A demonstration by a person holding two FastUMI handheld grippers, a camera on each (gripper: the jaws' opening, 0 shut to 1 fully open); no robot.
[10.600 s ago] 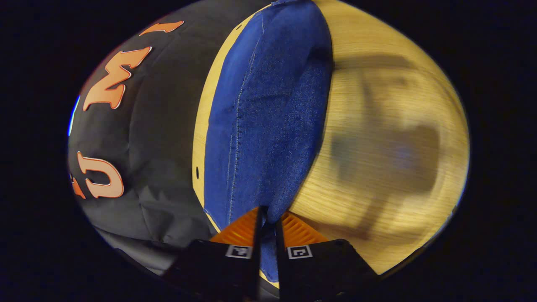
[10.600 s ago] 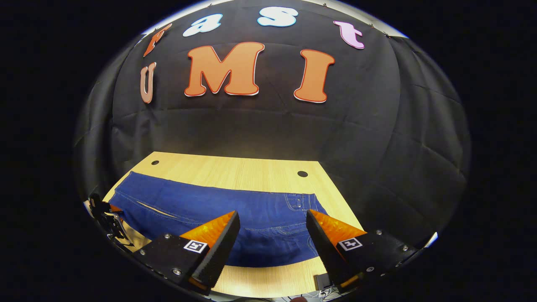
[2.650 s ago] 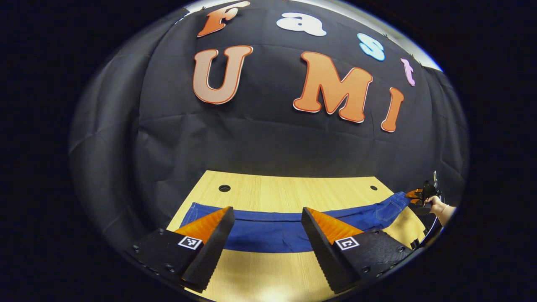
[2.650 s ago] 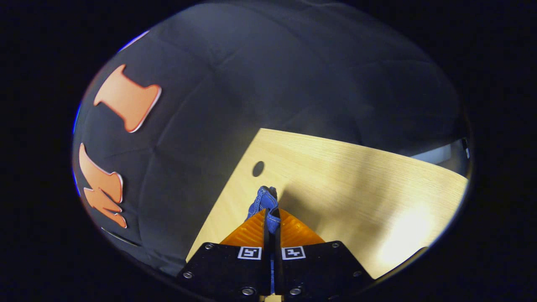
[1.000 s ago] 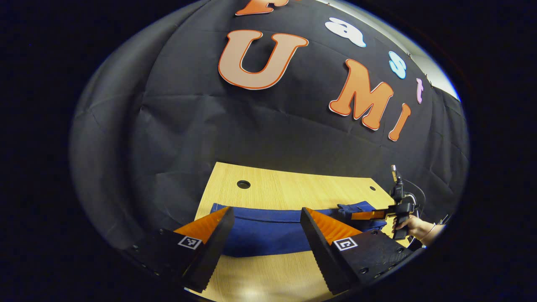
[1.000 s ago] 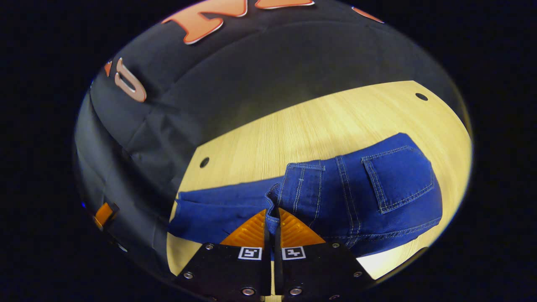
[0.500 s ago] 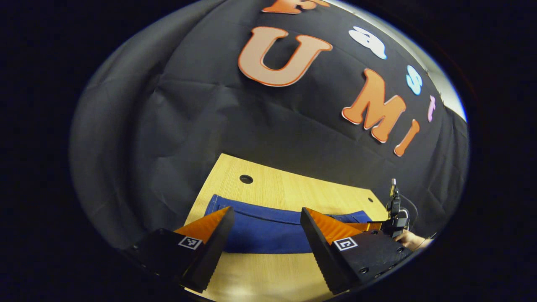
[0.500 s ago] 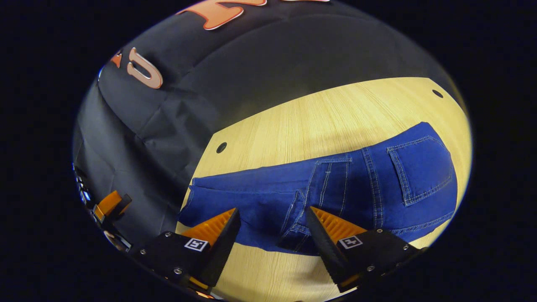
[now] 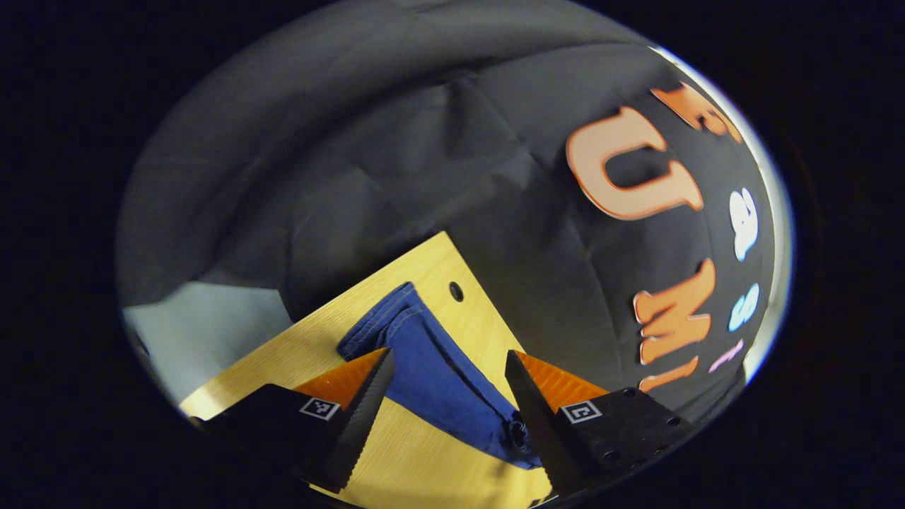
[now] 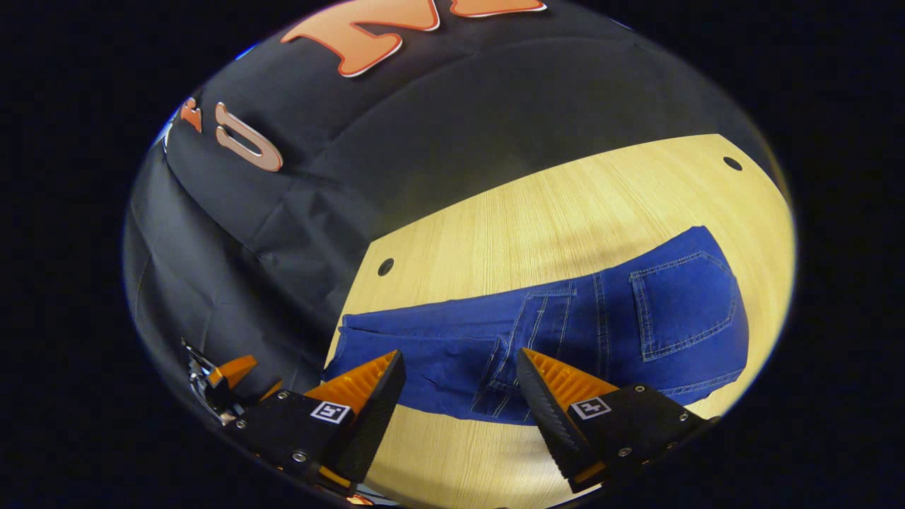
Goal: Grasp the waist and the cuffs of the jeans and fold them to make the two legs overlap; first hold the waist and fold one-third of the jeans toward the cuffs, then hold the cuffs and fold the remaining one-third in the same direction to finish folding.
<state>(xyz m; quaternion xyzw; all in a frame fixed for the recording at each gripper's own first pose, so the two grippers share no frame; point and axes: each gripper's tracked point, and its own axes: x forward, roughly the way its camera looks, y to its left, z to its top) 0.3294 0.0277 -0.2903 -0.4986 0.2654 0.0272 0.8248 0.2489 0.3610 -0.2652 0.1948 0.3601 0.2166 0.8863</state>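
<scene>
Blue denim jeans [image 10: 565,332] lie flat on the pale wood-grain table [image 10: 537,212], legs stacked into one long band. In the right gripper view, going left to right: the other hand-held gripper [image 10: 223,382] sits low at the far left edge, off the table's end; then the cuff end of the jeans near a round hole [image 10: 385,266] in the tabletop; then the waist section, laid back over the legs, with its waistband edge and belt loops about mid-band; then the back pocket [image 10: 682,304] facing up at the right. The right gripper [image 10: 459,385] hovers over the near edge of the band, fingers spread wide, nothing between them, not touching the cloth.

In the left gripper view, the table runs diagonally. The cuffs [image 9: 382,329] lie near the table's corner, just beside a round hole [image 9: 456,290]. The left gripper [image 9: 447,385] is wide open above the legs, holding nothing; denim shows in the gap between its fingers.
</scene>
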